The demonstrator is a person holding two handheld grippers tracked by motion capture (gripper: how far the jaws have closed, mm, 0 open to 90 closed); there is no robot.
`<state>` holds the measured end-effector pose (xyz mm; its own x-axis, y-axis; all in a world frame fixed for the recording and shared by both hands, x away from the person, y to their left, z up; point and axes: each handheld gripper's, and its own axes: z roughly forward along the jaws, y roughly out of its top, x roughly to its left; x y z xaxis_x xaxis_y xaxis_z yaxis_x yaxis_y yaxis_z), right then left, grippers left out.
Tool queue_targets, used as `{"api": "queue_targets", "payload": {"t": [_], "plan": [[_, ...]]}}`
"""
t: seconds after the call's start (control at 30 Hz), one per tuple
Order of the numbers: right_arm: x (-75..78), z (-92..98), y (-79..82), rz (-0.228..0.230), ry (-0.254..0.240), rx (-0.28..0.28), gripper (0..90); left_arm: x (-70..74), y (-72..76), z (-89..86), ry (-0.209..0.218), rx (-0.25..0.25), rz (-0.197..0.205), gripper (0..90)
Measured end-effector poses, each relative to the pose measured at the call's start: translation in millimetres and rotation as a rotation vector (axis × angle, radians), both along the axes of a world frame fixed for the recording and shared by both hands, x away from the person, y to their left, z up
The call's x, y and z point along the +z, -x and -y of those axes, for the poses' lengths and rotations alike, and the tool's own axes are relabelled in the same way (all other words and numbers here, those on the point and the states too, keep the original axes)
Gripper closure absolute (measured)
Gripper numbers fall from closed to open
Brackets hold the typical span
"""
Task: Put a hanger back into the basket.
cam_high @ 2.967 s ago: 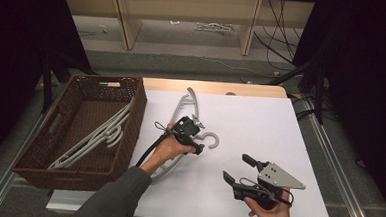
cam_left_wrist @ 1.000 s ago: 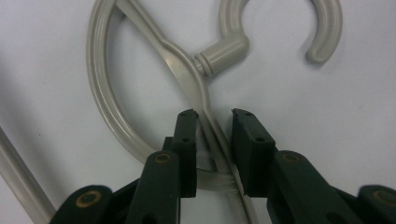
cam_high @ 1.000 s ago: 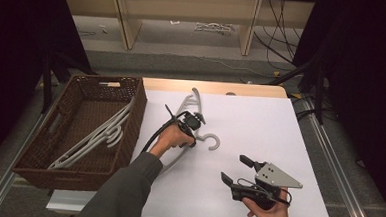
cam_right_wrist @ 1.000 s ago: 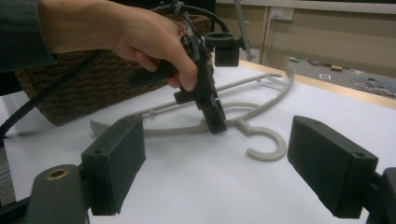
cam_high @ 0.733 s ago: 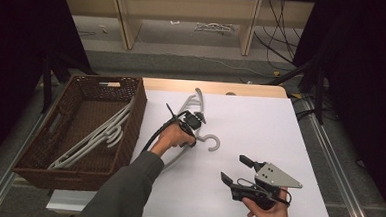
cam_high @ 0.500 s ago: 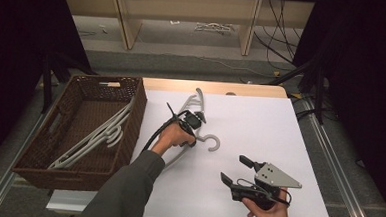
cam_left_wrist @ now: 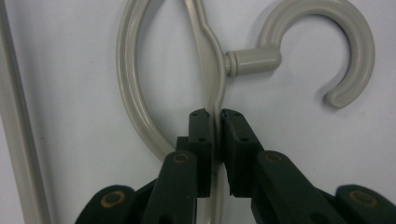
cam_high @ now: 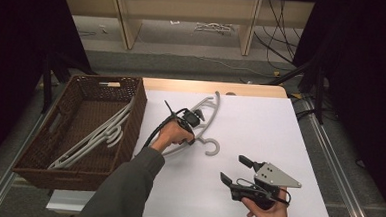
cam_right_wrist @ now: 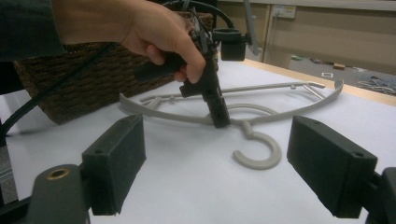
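A pale grey plastic hanger [cam_high: 209, 105] lies flat on the white table, hook [cam_high: 211, 148] toward me. My left gripper [cam_high: 191, 136] points down at it. In the left gripper view the pads [cam_left_wrist: 201, 135] press on the thin bar of the hanger [cam_left_wrist: 211, 65] just below the hook's neck. These jaws have just been closing and are shut on it. The right gripper view shows that left gripper [cam_right_wrist: 218, 120] standing on the hanger [cam_right_wrist: 254, 156]. My right gripper [cam_high: 236, 171] rests at the near right, jaws wide open and empty [cam_right_wrist: 224, 170].
A brown wicker basket [cam_high: 137, 110] stands at the table's left edge with several grey hangers [cam_high: 99, 136] inside. It shows behind the hand in the right gripper view [cam_right_wrist: 88, 74]. Wooden shelving and cables sit beyond the far edge.
Since three seconds ago the left hand has shifted slightly farther up the table over the hanger. Over the last second neither hand has visibly moved.
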<state>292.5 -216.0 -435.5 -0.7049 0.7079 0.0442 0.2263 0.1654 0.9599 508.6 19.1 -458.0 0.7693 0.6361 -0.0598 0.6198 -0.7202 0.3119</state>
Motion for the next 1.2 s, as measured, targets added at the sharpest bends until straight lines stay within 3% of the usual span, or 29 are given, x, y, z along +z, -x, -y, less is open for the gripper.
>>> {"api": "queue_targets", "payload": {"t": [0.1,0.13,0.23,0.37,0.4,0.97,1.03,1.1,1.2], "plan": [[0.2,0.6,-0.1,-0.002,-0.006,-0.003,20.4,4.5,-2.1,-3.3,0.043,0.023,0.000,82.3],[0.0,1.3,-1.6,0.024,-0.002,-0.004,20.4,6.6,-2.5,-4.6,0.060,0.030,0.000,82.3],[0.9,1.9,0.4,-0.002,0.009,-0.008,20.4,13.0,-3.3,-9.1,0.103,0.040,0.000,82.2],[-0.1,0.5,0.1,0.000,0.000,-0.002,20.4,23.4,-3.0,-16.0,0.188,0.078,0.008,82.3],[-0.2,0.4,0.1,0.000,0.001,-0.002,20.4,24.9,-1.9,-15.8,0.230,0.112,0.015,82.3],[0.8,1.9,0.4,-0.001,0.014,-0.009,20.4,53.6,-5.6,-46.9,0.423,0.161,0.009,82.4],[0.9,1.9,0.4,-0.002,0.014,-0.009,20.4,54.2,-3.8,-46.4,0.467,0.207,0.010,82.4],[0.5,1.6,0.4,0.001,0.013,-0.011,20.4,55.3,-3.2,-47.5,0.491,0.222,0.008,82.4],[0.8,1.6,0.4,-0.003,0.014,-0.009,20.4,58.1,-4.8,-54.4,0.481,0.195,0.009,82.4]]}}
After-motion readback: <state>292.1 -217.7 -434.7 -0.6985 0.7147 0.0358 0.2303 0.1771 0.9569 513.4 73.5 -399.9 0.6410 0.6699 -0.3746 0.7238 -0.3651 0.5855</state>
